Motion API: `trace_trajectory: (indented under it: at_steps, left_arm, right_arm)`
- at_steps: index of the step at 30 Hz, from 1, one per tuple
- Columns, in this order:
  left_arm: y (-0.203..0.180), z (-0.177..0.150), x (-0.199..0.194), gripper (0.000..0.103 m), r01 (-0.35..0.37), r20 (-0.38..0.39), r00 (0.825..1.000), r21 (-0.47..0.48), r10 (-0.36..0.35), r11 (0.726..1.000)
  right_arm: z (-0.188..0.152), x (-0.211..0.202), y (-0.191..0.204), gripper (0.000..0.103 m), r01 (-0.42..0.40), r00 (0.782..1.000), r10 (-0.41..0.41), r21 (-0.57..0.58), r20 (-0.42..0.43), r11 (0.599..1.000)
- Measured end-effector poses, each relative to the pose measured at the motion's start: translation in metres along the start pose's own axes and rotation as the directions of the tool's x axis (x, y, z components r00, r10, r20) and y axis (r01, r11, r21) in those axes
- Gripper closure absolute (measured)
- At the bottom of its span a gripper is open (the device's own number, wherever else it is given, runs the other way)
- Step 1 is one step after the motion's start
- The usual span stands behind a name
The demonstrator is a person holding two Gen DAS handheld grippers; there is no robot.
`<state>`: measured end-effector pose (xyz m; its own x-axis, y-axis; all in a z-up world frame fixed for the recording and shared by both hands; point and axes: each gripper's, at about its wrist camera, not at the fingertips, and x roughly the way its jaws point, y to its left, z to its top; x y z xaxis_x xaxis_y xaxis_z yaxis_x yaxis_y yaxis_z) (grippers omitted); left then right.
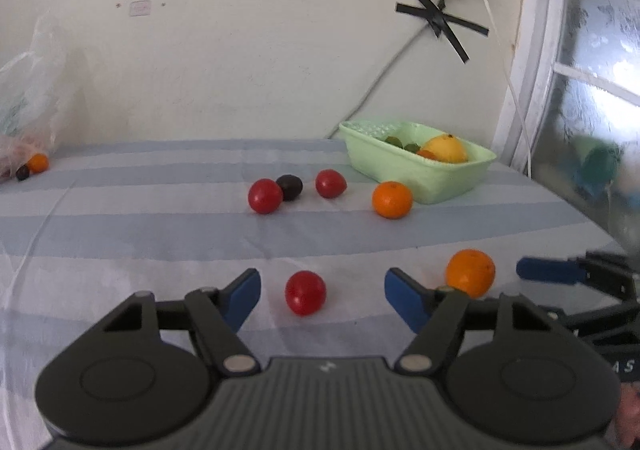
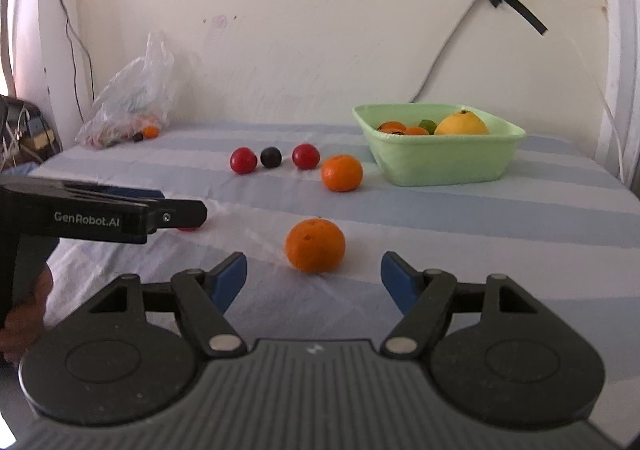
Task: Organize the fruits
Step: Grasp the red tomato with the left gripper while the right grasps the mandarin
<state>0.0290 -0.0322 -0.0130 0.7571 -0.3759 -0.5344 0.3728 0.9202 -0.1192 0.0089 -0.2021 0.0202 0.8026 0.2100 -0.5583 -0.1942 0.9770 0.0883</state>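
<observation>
Fruit lies just ahead of both spread, empty pairs of fingers: a red tomato (image 1: pixel 305 292) before the left gripper (image 1: pixel 322 294), a mandarin (image 2: pixel 315 245) before the right gripper (image 2: pixel 314 282). Both look light, round and prone to roll; the tomato likely bruises, so close gently across its middle.

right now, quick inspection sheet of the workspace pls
surface: striped cloth, wrinkled toward the near left.
job's things: green basket holds a yellow fruit and small oranges; loose on the cloth are near orange, far orange, near red fruit, two red fruits and a dark fruit in a row.
clutter: plastic bag with more fruit at far left.
grippers: left gripper open around the near red fruit; right gripper open just short of the near orange.
cables: white cord taped to the wall.
surroundings: window frame at right.
</observation>
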Motion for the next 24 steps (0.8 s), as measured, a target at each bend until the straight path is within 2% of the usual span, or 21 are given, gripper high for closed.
trace_trajectory:
  at_steps: [3,4,6,7,9,11,12,13,15,19,24]
  left_arm:
    - [-0.004,0.002,0.007,0.035,-0.011,-0.030,0.999,0.019,0.012,1.000]
    - [-0.005,0.002,0.009,0.041,-0.013,-0.039,0.999,0.020,0.014,1.000]
    - [-0.003,0.002,0.013,0.046,-0.017,-0.058,0.998,0.009,0.017,1.000]
    - [-0.002,0.001,0.014,0.054,-0.014,-0.064,0.998,-0.001,0.014,1.000]
    - [0.001,0.000,0.013,0.062,-0.012,-0.060,0.998,-0.014,0.011,1.000]
    - [0.003,0.000,0.012,0.070,-0.009,-0.056,0.998,-0.026,0.007,1.000]
    - [0.003,0.000,0.012,0.077,-0.009,-0.056,0.998,-0.030,0.007,0.999]
    - [0.004,0.001,0.013,0.078,-0.004,-0.057,0.998,-0.035,0.002,0.999]
    - [0.005,0.004,0.014,0.078,0.017,-0.063,0.998,-0.039,-0.019,0.999]
    - [0.001,0.018,0.016,0.078,0.084,-0.043,0.995,-0.049,-0.086,0.995]
    - [-0.011,0.071,0.030,0.078,0.174,0.015,0.985,-0.055,-0.174,0.983]
  right_arm:
    - [0.005,0.005,-0.002,0.032,-0.004,1.000,0.003,-0.032,-0.019,0.999]
    - [0.006,0.006,-0.003,0.034,-0.015,1.000,0.014,-0.035,-0.026,0.999]
    - [0.008,0.009,-0.003,0.040,-0.028,0.999,0.026,-0.054,-0.040,0.998]
    - [0.009,0.011,-0.002,0.043,-0.030,0.999,0.027,-0.065,-0.044,0.997]
    - [0.009,0.013,-0.001,0.048,-0.038,0.998,0.034,-0.083,-0.051,0.996]
    - [0.009,0.017,-0.001,0.058,-0.047,0.997,0.042,-0.092,-0.064,0.995]
    - [0.009,0.019,-0.002,0.060,-0.050,0.996,0.043,-0.093,-0.074,0.994]
    - [0.009,0.022,-0.003,0.064,-0.051,0.996,0.044,-0.091,-0.082,0.995]
    - [0.010,0.023,-0.006,0.065,-0.063,0.995,0.057,-0.076,-0.078,0.995]
    - [0.019,0.018,-0.013,0.065,-0.075,0.997,0.074,-0.037,-0.024,0.996]
    - [0.047,0.019,-0.025,0.065,-0.031,0.997,0.034,-0.048,0.065,0.998]
